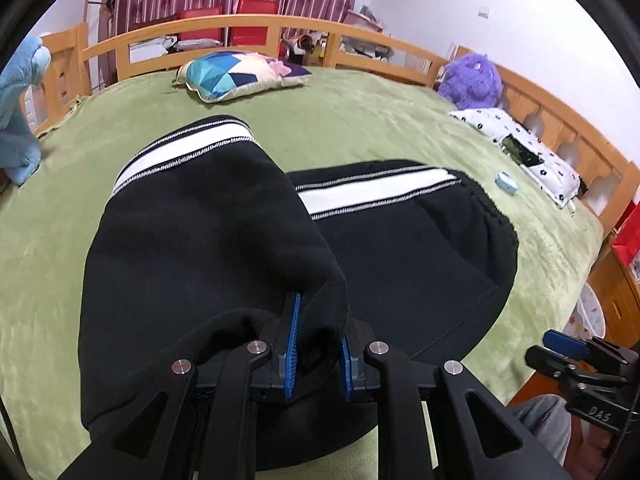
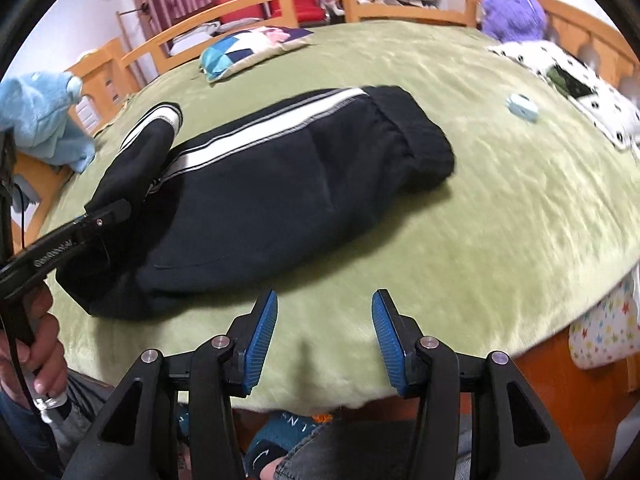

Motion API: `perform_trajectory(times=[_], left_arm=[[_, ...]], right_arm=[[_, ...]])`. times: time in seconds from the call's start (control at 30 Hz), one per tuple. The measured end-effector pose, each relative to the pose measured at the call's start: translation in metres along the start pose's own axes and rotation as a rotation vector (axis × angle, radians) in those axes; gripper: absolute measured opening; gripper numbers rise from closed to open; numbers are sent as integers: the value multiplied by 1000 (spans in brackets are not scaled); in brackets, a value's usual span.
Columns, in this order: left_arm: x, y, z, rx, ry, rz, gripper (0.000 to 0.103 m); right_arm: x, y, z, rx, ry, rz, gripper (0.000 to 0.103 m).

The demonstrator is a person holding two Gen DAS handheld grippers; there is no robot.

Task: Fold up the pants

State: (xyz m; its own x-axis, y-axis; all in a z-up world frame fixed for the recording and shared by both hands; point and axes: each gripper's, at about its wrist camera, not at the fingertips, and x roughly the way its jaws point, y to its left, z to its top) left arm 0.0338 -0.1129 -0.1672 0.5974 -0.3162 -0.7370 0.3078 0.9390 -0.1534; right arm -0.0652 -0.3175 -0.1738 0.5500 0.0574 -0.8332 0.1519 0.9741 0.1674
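Note:
Black pants (image 1: 404, 264) with a white side stripe lie on the green bed cover (image 1: 360, 128). In the left wrist view my left gripper (image 1: 318, 346) is shut on a bunch of the pants' black fabric, and one leg end (image 1: 200, 216) is lifted and draped over the rest. The right wrist view shows the pants (image 2: 304, 184) lying across the bed, with the left gripper (image 2: 114, 212) gripping their left part. My right gripper (image 2: 326, 336) stands open over bare bed cover near the front edge, with nothing between its blue pads (image 2: 262, 336). It also shows at the lower right of the left wrist view (image 1: 568, 346).
A patterned cushion (image 1: 240, 74) lies at the far side, a purple plush toy (image 1: 470, 80) and a spotted pillow (image 1: 528, 152) at the right, a blue plush (image 1: 20, 112) at the left. A small pale-blue object (image 1: 506, 182) sits near the pants. A wooden rail (image 1: 256, 26) rings the bed.

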Motion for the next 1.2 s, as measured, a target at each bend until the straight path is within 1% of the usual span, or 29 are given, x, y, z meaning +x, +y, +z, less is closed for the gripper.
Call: perform_trajectory(times=[0.07, 0.1, 0.17, 0.23, 0.27, 0.3, 0.33, 0.4, 0.47, 0.67, 0.73, 0.8, 0.87, 0.93, 1.03, 1.07, 1.1, 1.13, 1.2], left_arm=[[2, 3, 0, -18, 42, -26, 24], [2, 5, 1, -29, 59, -49, 31], [-3, 8, 1, -55, 77, -102, 33], [-16, 13, 1, -62, 59, -111, 34], [-20, 14, 1, -60, 47, -110, 37], [-25, 16, 2, -59, 36, -106, 46], [-36, 21, 1, -61, 8, -95, 52], [-49, 30, 0, -65, -25, -85, 53], [-58, 41, 1, -76, -36, -67, 53], [-69, 75, -4, -123, -50, -6, 53], [-70, 88, -8, -149, -46, -1, 53], [-70, 97, -12, -167, -42, 9, 53], [-70, 109, -16, -187, -40, 36, 53], [-68, 121, -20, -207, -38, 65, 53], [-68, 141, -26, -243, -42, 70, 53], [-68, 148, -28, -261, -47, 65, 53], [-68, 152, -29, -271, -50, 60, 53], [-68, 157, -31, -287, -55, 52, 54], [-66, 166, -34, -312, -62, 34, 55]], right_arm=[[0, -4, -3, 14, 1, 8, 49], [0, -6, -4, 24, 4, 23, 50], [3, -6, -3, 43, 20, 79, 50], [8, -1, -2, 41, 38, 131, 50], [10, 4, -1, 34, 45, 153, 50], [11, 10, -1, 24, 52, 172, 50], [13, 15, 0, 16, 59, 184, 50], [17, 30, 2, -10, 76, 209, 50], [20, 48, 4, -43, 87, 229, 50], [27, 93, 2, -117, 113, 252, 50], [29, 106, 1, -142, 118, 244, 50], [31, 115, 1, -161, 126, 242, 50], [31, 123, 1, -173, 129, 246, 50], [24, 127, 2, -186, 103, 266, 50], [8, 125, 13, -176, 8, 318, 50], [4, 123, 19, -161, -27, 351, 50], [2, 123, 23, -151, -44, 376, 52], [4, 122, 30, -129, -54, 399, 56], [12, 123, 41, -88, -62, 423, 59]])
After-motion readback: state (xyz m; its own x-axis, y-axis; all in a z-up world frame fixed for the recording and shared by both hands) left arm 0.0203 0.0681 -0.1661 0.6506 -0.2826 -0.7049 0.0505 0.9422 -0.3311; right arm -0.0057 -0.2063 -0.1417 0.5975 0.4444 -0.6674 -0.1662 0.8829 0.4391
